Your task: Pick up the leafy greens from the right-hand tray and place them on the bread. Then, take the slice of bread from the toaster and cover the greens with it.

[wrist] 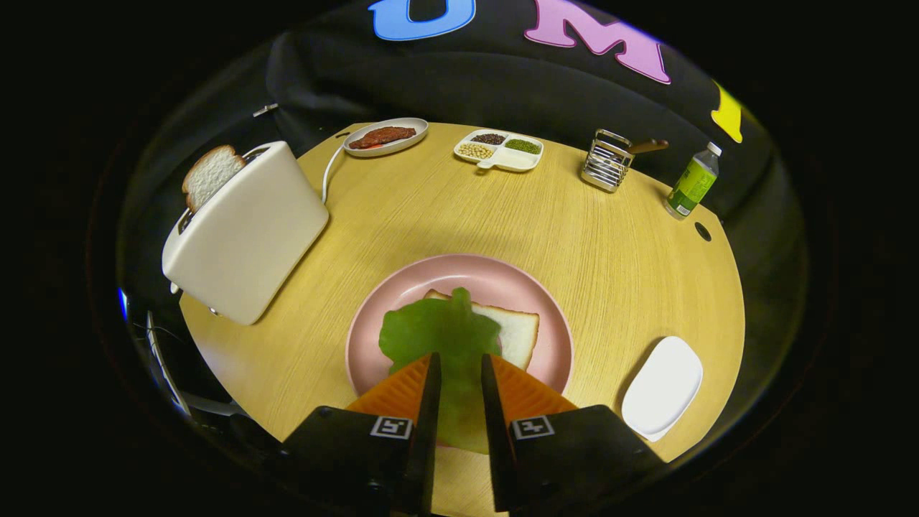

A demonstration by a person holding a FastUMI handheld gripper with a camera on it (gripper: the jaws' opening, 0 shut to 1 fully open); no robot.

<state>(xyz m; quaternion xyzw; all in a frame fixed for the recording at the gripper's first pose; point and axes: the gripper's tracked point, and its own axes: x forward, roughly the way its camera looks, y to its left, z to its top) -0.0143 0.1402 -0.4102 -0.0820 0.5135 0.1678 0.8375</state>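
Note:
A flat piece of leafy greens (438, 334) sits between my fingers and spreads out just ahead of them. My gripper (457, 359) is shut on the greens, holding them over a slice of bread (518, 332) that lies on a pink plate (459, 269). The greens cover the left part of that slice. To the left of the plate stands a white toaster (248, 230) with a second slice of bread (210, 174) sticking up out of its slot. A white tray (662, 388) with nothing on it lies to the right of the plate.
At the far side of the round wooden table (431, 208) are a plate of meat (385, 136), a divided dish of beans (499, 149), a metal rack (607, 161) and a green bottle (691, 183). The toaster's cord (329, 169) runs toward the meat plate.

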